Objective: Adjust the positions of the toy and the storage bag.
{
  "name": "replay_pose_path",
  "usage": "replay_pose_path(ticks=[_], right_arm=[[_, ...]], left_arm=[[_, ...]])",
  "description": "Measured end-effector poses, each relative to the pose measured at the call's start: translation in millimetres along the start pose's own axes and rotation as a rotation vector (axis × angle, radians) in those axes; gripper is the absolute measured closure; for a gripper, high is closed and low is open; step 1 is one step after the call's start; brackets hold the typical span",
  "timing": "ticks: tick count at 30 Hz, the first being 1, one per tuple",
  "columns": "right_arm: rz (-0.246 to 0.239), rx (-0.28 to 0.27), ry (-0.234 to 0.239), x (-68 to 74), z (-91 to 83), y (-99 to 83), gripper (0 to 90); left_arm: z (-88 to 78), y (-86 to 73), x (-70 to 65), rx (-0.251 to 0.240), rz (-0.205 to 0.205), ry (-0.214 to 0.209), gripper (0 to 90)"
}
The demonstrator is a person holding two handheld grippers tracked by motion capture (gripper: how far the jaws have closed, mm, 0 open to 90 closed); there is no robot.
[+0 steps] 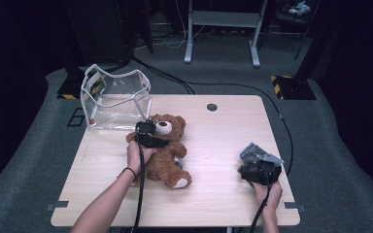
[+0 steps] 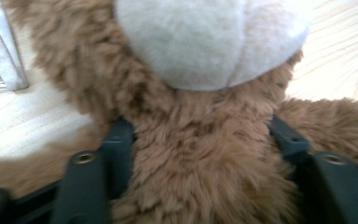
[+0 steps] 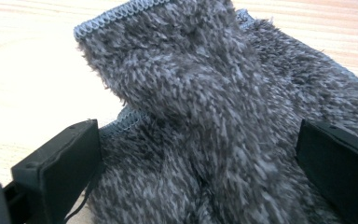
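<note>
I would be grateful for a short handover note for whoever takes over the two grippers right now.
Left gripper: jaws around the neck of the brown teddy bear, pressing into the fur on both sides; the bear lies on the wooden table.
Right gripper: jaws straddle the grey fuzzy cloth near the table's right edge, pads not yet pressing on it.
The clear plastic bag stands open at the table's far left corner, just beyond the bear, with nothing visible inside.
Done: bear gripped.
Left, probably: close on the cloth, lift both and place them in the bag.
</note>
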State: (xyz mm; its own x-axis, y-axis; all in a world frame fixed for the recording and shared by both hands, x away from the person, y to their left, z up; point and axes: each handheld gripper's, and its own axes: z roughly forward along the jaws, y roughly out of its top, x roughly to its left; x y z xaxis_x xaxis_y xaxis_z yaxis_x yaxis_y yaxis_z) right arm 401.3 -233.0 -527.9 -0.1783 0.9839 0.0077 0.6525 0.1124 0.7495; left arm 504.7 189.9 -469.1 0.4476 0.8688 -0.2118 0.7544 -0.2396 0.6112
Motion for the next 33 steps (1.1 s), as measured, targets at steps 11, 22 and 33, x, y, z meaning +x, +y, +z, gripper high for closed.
replay_pose_path(ticks=[11, 22, 33], right_arm=[[0.028, -0.017, 0.012, -2.5, -1.3, -0.8, 1.6], [0.025, -0.018, 0.015, -2.2, -1.6, -0.8, 1.8], [0.011, -0.011, 0.004, -1.2, -0.8, -0.4, 1.7]], left_arm=[[-17.4, -3.0, -3.6, -0.050, 0.067, -0.023, 55.2], [-55.0, -8.4, -5.9, -0.074, 0.108, -0.060, 56.8], [-94.0, -26.8, 14.0, -0.121, 0.116, -0.051, 57.9]])
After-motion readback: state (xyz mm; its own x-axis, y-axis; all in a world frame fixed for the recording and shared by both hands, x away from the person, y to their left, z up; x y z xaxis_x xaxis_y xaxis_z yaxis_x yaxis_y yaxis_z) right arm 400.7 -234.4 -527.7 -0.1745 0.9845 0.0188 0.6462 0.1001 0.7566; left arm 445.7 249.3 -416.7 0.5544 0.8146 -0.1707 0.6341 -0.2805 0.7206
